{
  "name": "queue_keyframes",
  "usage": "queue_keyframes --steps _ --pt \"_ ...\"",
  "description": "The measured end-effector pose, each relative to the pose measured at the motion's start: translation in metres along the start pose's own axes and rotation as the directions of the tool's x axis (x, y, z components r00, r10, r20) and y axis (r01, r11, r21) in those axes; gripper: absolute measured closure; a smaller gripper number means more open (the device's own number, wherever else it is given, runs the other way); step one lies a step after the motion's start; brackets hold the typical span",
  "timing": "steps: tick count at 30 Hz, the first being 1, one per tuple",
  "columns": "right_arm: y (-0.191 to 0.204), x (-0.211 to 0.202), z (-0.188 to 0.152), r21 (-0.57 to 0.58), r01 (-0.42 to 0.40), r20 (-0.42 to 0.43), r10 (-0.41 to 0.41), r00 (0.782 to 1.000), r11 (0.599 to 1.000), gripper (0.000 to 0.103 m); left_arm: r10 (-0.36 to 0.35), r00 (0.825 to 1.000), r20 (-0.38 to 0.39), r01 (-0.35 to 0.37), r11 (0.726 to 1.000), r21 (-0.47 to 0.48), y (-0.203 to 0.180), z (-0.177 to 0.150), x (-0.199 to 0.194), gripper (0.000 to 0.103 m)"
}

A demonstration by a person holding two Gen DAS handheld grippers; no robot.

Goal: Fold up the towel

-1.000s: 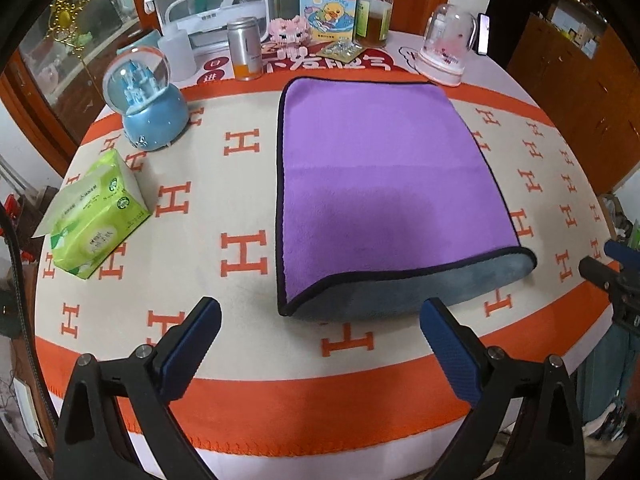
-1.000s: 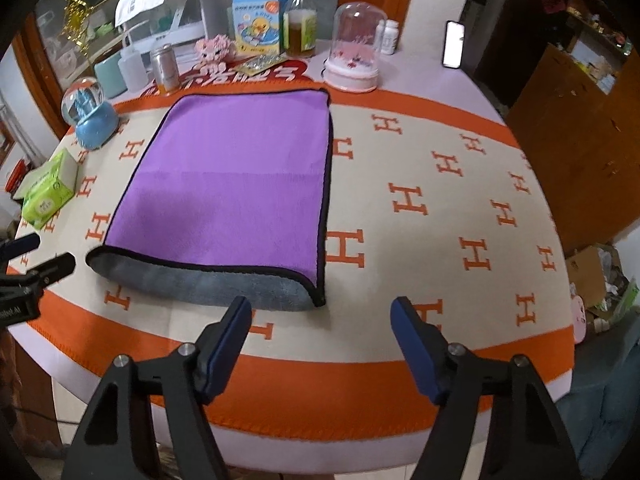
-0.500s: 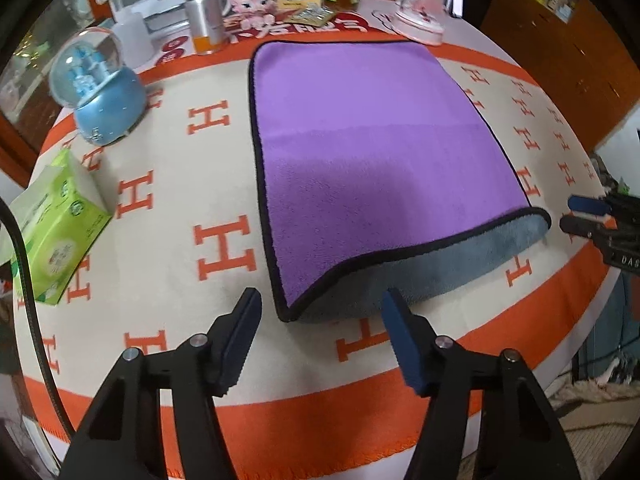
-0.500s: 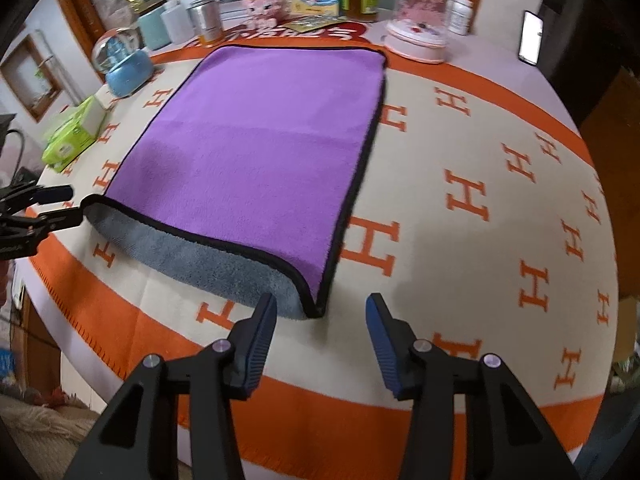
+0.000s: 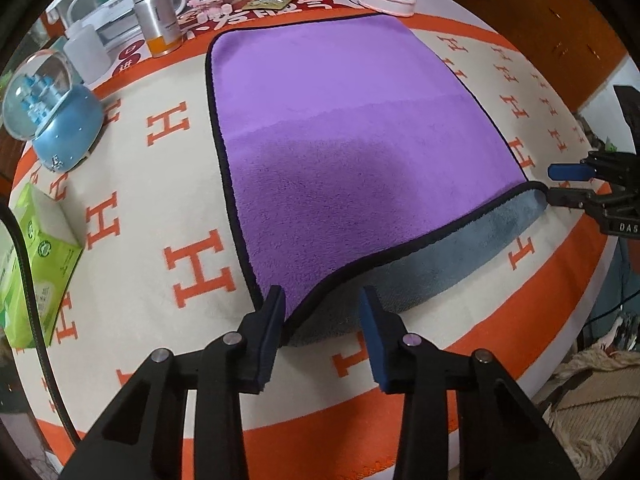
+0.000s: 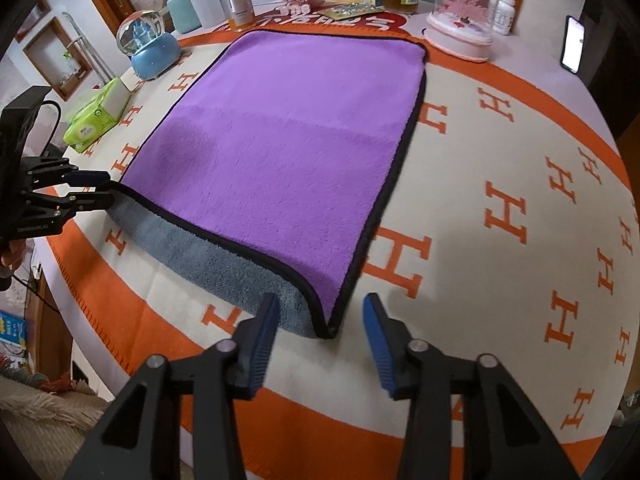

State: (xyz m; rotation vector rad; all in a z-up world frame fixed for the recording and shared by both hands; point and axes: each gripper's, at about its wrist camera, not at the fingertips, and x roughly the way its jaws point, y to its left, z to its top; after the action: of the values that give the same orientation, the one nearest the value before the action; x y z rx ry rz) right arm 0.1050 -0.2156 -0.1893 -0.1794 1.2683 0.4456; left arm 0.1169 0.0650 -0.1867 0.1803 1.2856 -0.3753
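Straddling the two near corners of the towel (image 5: 352, 168), both grippers sit with jaws apart, gripping nothing yet. In the left wrist view the left gripper (image 5: 322, 320) brackets the near-left corner at bottom centre, the black-piped purple edge between its pads. In the right wrist view the right gripper (image 6: 320, 326) frames the opposite near corner, low in the frame. The towel's long axis runs away from both grippers toward the upper frame, its grey underlayer peeking out along the near edge. I'd judge the fold goes forward. Bare tablecloth (image 6: 520, 184) lies open at right; the tin (image 5: 158, 26) and glass dome (image 6: 464, 20) crowd just beyond the far edge.
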Motion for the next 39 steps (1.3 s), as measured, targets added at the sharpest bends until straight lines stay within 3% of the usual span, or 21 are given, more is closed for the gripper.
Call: queue_keyframes --steps 9,13,17,25,39 --pt "0.000 0.009 0.003 -0.021 -0.049 -0.024 0.049 0.999 0.999 0.066 -0.023 1.000 -0.020 0.023 1.000 0.005 0.009 0.005 0.005 0.072" --pt "0.001 0.011 0.003 -0.032 -0.071 -0.034 0.070 0.997 0.997 0.079 -0.039 0.999 -0.028 0.039 0.999 0.011 0.011 0.006 0.007 0.076" --pt "0.004 0.014 0.003 -0.048 -0.073 -0.047 0.071 0.996 0.996 0.081 -0.049 0.998 -0.036 0.050 0.999 0.020 0.010 0.006 0.008 0.078" --pt "0.005 0.015 0.000 -0.051 -0.064 -0.054 0.061 0.997 0.997 0.097 -0.042 0.997 -0.063 0.045 0.998 0.041 0.007 0.004 0.013 0.090" --pt "0.008 0.013 -0.003 -0.056 -0.028 -0.043 0.026 0.999 0.998 0.098 0.002 0.996 -0.085 0.002 0.998 0.055 0.000 0.003 0.024 0.094"
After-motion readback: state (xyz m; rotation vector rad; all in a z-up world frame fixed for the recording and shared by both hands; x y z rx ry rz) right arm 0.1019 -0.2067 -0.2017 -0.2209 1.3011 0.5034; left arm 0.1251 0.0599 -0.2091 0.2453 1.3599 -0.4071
